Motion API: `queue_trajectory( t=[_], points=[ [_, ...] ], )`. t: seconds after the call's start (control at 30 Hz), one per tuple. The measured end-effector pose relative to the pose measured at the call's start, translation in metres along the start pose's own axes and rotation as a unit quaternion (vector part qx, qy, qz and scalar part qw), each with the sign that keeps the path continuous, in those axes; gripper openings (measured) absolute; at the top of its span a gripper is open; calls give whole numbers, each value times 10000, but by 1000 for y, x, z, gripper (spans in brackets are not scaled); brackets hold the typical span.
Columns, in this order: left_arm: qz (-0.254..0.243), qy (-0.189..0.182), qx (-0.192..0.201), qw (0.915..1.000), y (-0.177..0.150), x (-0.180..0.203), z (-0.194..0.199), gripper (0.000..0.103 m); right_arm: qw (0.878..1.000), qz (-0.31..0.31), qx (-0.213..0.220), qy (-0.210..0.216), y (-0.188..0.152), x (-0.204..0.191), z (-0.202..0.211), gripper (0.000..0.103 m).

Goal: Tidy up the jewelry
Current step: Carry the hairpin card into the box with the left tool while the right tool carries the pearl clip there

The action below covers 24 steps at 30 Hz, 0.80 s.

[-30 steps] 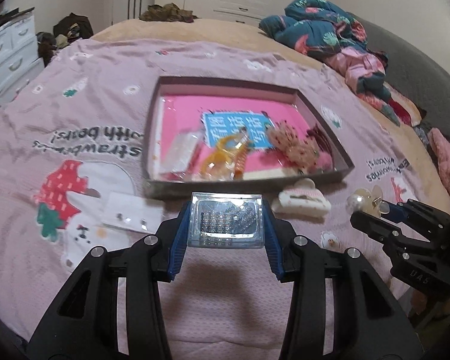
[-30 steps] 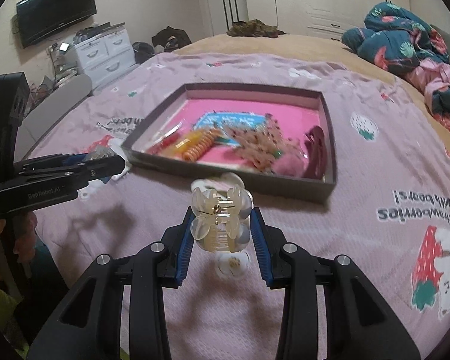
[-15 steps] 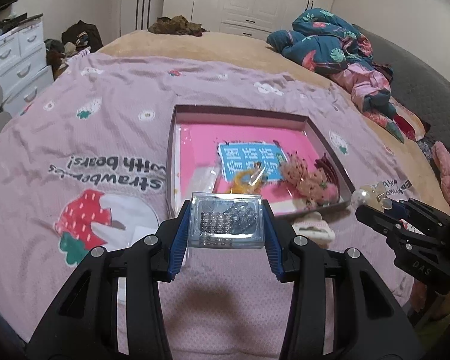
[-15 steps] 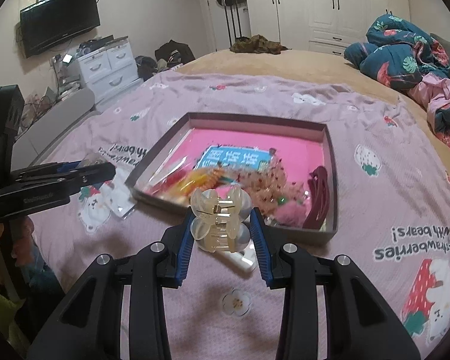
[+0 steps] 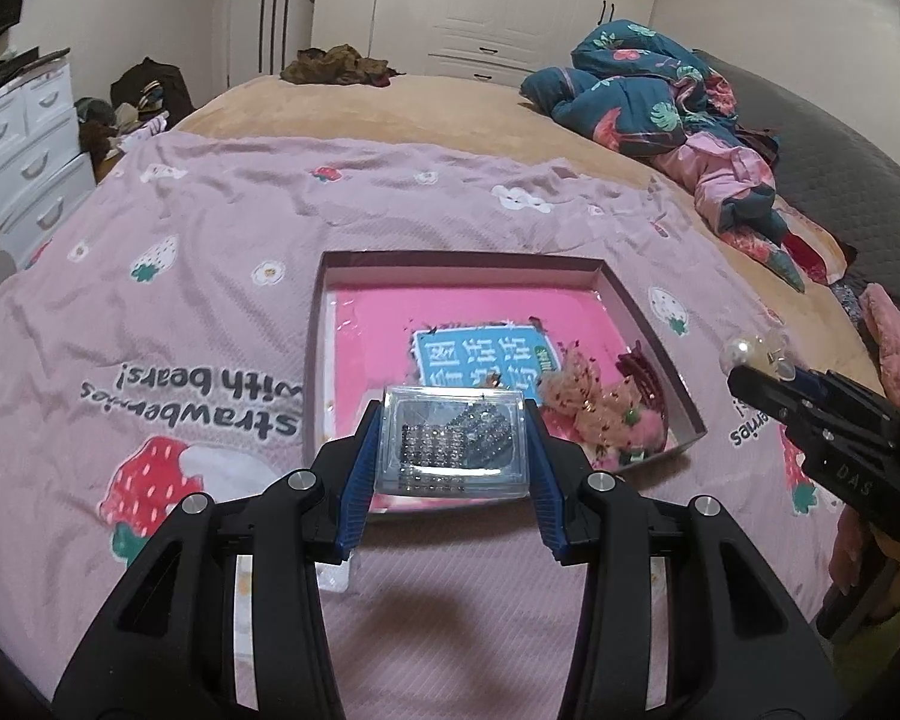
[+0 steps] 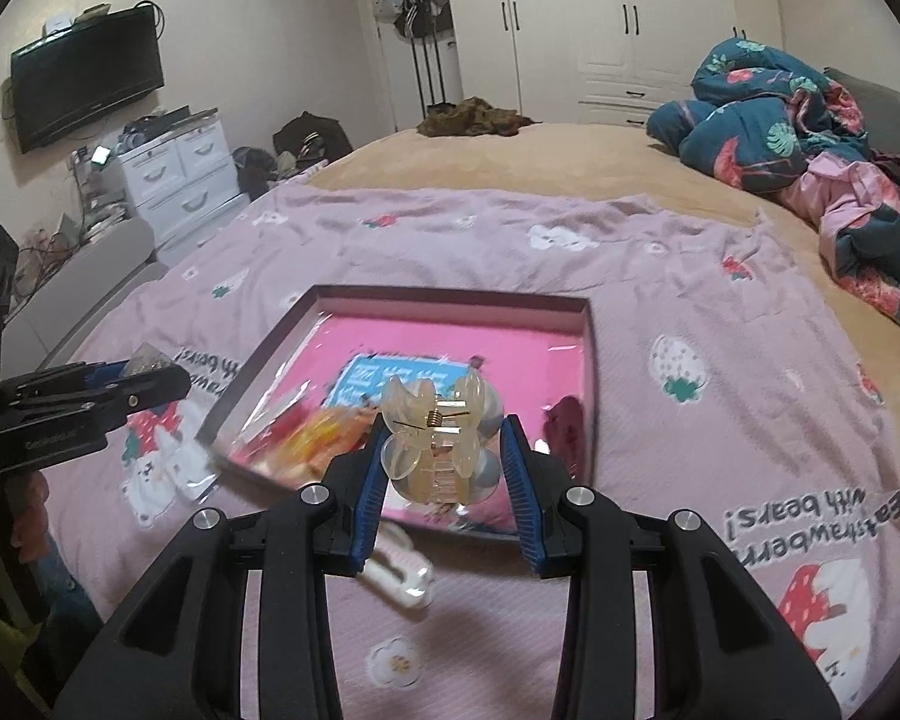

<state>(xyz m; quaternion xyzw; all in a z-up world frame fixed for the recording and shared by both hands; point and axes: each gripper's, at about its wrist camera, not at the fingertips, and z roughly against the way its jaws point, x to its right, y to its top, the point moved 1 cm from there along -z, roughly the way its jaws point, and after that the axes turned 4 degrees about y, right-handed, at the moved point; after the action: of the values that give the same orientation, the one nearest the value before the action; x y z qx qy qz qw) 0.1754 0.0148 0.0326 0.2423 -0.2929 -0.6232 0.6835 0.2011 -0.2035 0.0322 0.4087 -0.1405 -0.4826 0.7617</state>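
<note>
My left gripper [image 5: 453, 468] is shut on a clear plastic box of rhinestones [image 5: 452, 447], held above the near edge of the pink-lined tray [image 5: 462, 258]. My right gripper [image 6: 447, 480] is shut on a translucent cream claw hair clip [image 6: 441, 447], held above the tray's near edge [image 6: 450, 297]. The tray holds a blue card [image 5: 483, 357], a beige frilly hair piece [image 5: 594, 402], a dark red clip [image 6: 564, 420] and orange items [image 6: 312, 438]. The right gripper also shows at the right of the left wrist view [image 5: 756, 369]; the left gripper shows at the left of the right wrist view [image 6: 144, 381].
The tray lies on a pink strawberry-print blanket [image 5: 180, 312] on a bed. A white hair clip [image 6: 399, 579] lies on the blanket under the right gripper. A small plastic bag [image 6: 192, 471] lies left of the tray. Bundled bedding [image 5: 660, 102] is at far right; white drawers [image 6: 180, 180] at left.
Both grippers have risen and pulled back from the blanket, each keeping its object. The tray and loose items now look farther below.
</note>
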Motion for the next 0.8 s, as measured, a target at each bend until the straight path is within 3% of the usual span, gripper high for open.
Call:
queue_trajectory(
  t=[0.8],
  points=[
    [-214, 27, -386, 9990, 22, 8, -78, 36, 9981, -338, -122, -501, 18, 52, -48, 35]
  ],
)
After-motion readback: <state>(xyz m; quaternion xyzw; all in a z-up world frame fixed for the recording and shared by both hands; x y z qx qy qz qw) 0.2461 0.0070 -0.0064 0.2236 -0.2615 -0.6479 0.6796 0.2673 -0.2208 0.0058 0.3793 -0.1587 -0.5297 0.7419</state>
